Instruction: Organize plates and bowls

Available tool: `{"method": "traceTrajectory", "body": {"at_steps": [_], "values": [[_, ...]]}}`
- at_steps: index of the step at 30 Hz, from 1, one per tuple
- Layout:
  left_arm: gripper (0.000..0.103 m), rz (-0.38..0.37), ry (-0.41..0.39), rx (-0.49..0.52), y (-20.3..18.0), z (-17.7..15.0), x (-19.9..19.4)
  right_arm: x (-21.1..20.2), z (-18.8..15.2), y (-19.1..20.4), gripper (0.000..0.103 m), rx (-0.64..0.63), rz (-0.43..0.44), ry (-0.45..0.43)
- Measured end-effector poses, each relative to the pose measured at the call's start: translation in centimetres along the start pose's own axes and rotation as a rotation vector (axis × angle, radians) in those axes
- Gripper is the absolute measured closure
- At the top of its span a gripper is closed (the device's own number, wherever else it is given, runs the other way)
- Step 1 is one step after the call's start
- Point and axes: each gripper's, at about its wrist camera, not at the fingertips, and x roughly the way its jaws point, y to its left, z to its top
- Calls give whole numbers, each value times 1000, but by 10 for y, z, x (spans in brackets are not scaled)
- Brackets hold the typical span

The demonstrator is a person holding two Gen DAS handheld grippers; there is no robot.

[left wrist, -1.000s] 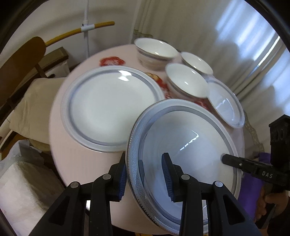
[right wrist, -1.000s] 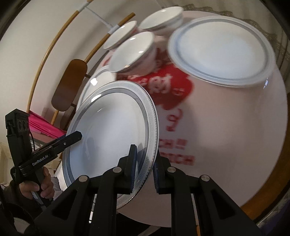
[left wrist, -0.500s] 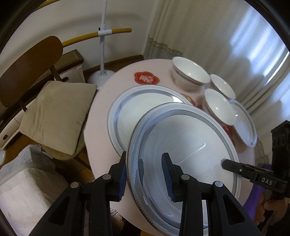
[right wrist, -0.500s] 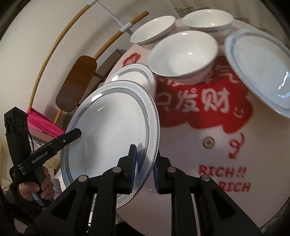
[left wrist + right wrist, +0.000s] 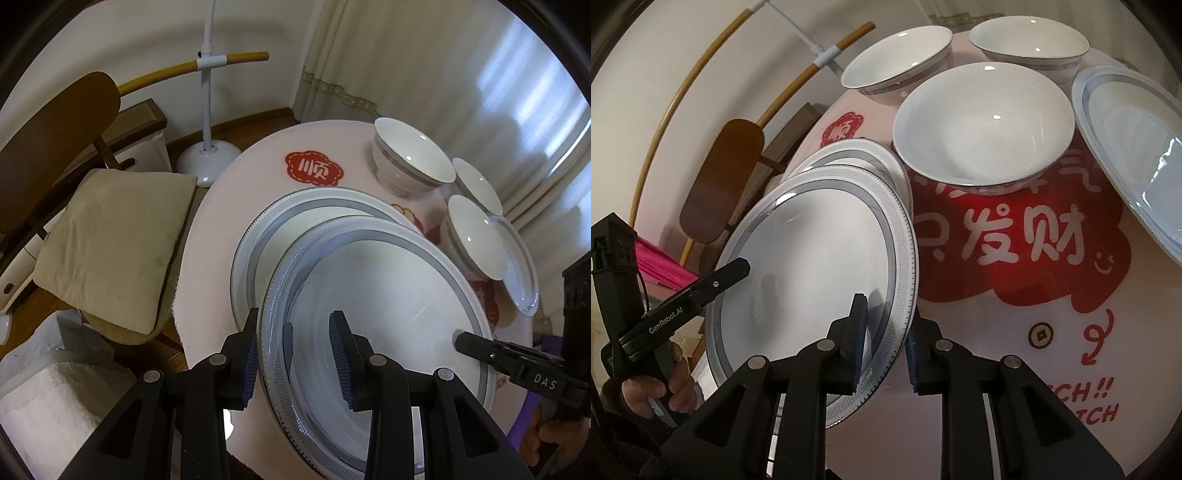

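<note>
A large white plate with a grey key-pattern rim [image 5: 376, 306] [image 5: 820, 266] is held in the air by both grippers, over a second large plate [image 5: 295, 218] [image 5: 857, 155] on the round table. My left gripper [image 5: 295, 354] is shut on its near rim. My right gripper [image 5: 884, 343] is shut on the opposite rim. Three white bowls [image 5: 410, 162] [image 5: 476, 184] [image 5: 982, 122] stand behind. A smaller plate [image 5: 1137, 158] [image 5: 521, 273] lies at the right.
The table [image 5: 240, 177] has a pink cloth with red print [image 5: 1015, 251]. A wooden chair with a beige cushion [image 5: 110, 236] stands left of it. A white lamp stand [image 5: 207, 155] and curtains [image 5: 443, 74] are behind.
Both grippers have carried the held plate sideways until it hangs over the second large plate. The right view has come closer to the bowls.
</note>
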Motion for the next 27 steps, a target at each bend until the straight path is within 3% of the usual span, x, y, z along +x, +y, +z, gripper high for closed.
{"method": "traceTrajectory", "body": {"at_steps": [9,27], "values": [[71,-1,16,3,2,15,27,6,8,3,81,18,-85,0],[71,38,-4,40,8,24,53,26,22,11,77,63,-143,-4]]}}
